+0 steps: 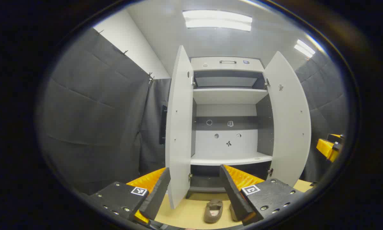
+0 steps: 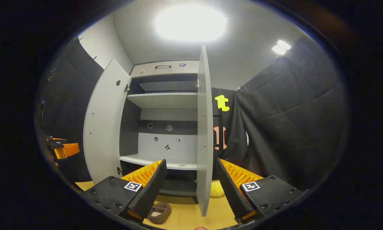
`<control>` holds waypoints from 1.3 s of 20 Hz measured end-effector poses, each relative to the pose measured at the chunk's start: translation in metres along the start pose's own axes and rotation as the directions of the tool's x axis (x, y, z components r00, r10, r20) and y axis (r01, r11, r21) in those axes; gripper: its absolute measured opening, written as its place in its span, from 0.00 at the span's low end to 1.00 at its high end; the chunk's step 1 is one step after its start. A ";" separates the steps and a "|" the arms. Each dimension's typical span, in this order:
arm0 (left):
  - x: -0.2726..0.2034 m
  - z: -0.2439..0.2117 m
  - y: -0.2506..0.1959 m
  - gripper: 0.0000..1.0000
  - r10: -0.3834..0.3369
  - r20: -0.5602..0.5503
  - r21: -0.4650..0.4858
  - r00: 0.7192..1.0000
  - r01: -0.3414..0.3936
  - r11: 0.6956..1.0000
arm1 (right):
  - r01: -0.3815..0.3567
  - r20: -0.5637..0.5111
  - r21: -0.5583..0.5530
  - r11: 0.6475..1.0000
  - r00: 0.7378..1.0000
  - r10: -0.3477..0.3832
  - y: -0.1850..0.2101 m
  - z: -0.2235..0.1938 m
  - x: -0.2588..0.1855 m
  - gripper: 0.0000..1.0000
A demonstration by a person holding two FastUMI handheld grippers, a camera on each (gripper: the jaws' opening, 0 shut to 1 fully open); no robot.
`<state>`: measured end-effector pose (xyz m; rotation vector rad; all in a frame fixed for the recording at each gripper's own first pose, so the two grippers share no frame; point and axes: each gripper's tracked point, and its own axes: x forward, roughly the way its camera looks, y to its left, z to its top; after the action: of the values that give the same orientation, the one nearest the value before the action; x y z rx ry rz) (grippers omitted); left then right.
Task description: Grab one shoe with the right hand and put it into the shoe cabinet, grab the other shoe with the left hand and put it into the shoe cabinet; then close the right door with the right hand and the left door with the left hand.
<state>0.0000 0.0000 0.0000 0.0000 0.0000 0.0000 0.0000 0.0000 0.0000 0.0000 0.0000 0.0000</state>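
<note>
The white shoe cabinet (image 1: 231, 158) stands ahead with both doors swung wide and bare shelves. Its left door (image 1: 178, 127) and right door (image 1: 289, 121) frame the opening. On the wooden floor in front lies a brown slipper (image 1: 213, 210); a second shoe (image 1: 232, 213) peeks out beside my finger. My left gripper (image 1: 194, 191) is open above them, holding nothing. In the right gripper view, my right gripper (image 2: 190, 188) is open too, straddling the edge-on right door (image 2: 204, 134), with one slipper (image 2: 159, 212) low between its fingers. Each view catches the other gripper at its side (image 1: 329, 148) (image 2: 62, 148).
Dark padded cloth walls (image 1: 98, 111) close in on both sides of the cabinet. A pale yellow object (image 2: 216, 189) lies low on the floor just right of the cabinet's base. The left door (image 2: 105, 127) juts out toward me.
</note>
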 end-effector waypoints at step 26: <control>-0.007 0.001 -0.007 0.98 0.050 0.012 0.096 0.999 -0.051 0.994 | -0.147 -0.053 0.040 0.988 0.987 0.149 0.040 -0.044 0.018 0.98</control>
<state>-0.0071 -0.0068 0.0010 0.0960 -0.0091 0.0507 0.0177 0.0399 -0.0435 0.0359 0.0563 0.1484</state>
